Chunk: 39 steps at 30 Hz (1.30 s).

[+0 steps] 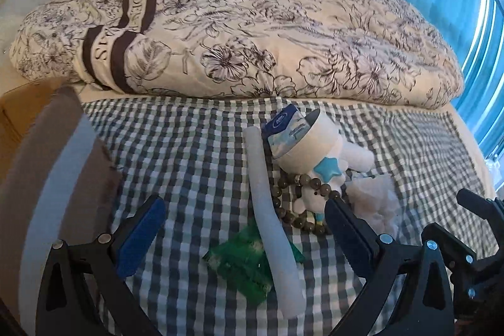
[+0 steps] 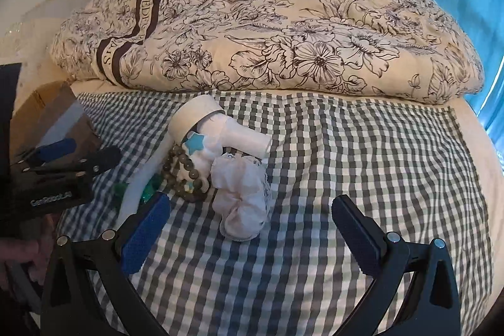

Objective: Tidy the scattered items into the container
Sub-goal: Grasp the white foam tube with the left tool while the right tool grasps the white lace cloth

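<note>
At the left edge of the checked bed cover stands a brown box-like container, blurred in the left wrist view; only its rim and a pale inner wall show, and what lies inside cannot be told. In the right wrist view the same container sits at the left edge beyond the other tool.

The scattered items lie in one cluster near the middle of the cover, in front of the folded floral quilt that runs along the far edge. A long pale foam stick lies over a green plastic packet. Just beside it are a string of dark beads, a small white plush toy with a blue star, a white roll, a blue tissue pack and a crumpled white cloth.

The left gripper has its fingers spread wide and holds nothing; the foam stick and green packet lie between its two fingers, the beads and plush near the right finger. The right gripper is also spread wide and empty, with the crumpled cloth lying between its fingers, closer to the blue-padded left one.
</note>
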Motion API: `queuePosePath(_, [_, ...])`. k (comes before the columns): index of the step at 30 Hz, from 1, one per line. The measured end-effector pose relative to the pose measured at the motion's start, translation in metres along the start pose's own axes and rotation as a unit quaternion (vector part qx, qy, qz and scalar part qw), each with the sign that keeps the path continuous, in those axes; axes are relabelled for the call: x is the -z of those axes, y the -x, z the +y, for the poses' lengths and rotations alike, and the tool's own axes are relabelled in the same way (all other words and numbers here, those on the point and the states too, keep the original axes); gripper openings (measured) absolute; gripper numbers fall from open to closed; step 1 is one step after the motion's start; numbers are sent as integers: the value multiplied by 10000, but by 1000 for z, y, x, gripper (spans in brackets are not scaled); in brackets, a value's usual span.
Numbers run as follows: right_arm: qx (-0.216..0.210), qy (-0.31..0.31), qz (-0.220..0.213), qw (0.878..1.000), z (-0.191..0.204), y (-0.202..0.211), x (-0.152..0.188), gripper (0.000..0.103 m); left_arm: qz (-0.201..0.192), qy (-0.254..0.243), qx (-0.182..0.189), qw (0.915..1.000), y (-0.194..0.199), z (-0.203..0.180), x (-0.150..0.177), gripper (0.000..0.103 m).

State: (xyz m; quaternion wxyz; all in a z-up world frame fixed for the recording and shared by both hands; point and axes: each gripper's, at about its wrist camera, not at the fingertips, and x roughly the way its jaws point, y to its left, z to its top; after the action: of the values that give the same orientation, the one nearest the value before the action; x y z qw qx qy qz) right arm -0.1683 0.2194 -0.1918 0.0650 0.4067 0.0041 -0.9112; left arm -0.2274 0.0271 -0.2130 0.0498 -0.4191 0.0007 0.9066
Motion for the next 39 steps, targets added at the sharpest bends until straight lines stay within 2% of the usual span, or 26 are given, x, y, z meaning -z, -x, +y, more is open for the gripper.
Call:
queuePosePath(3, [-33,-65,132,9999,-3,-14,1,103,65,-46,36,10000,-15,-1,0,103])
queuePosePath(8, [-360,-536,411,9971,-12,-35,6,103,60,-34,-4,10000,-32,0,-3,102])
queuePosePath(14, [-363,-471,528,9968,-9,-52,9,103,274,42,-3,9996,-53,4,6,91])
queuePosePath(19, [-467,-458,628,9959,-9,-65,11,102,442,37,36,9990,-68,4,15,76])
queuePosePath(26, [-611,-416,575,9956,-6,-80,14,92,386,100,171,9991,-70,4,20,69])
queuePosePath(31, [-619,-375,644,9953,-1,-91,18,88,353,116,314,9988,-67,0,21,44])
queuePosePath(36, [-599,-374,603,9957,-1,-95,20,87,360,129,363,9986,-63,-4,21,24])
queuePosePath(37, [-593,-368,599,9958,0,-95,21,86,369,144,376,9985,-62,-4,21,24])
queuePosePath(39, [-625,-364,584,9957,-2,-94,20,73,361,191,437,9982,-58,-4,21,21])
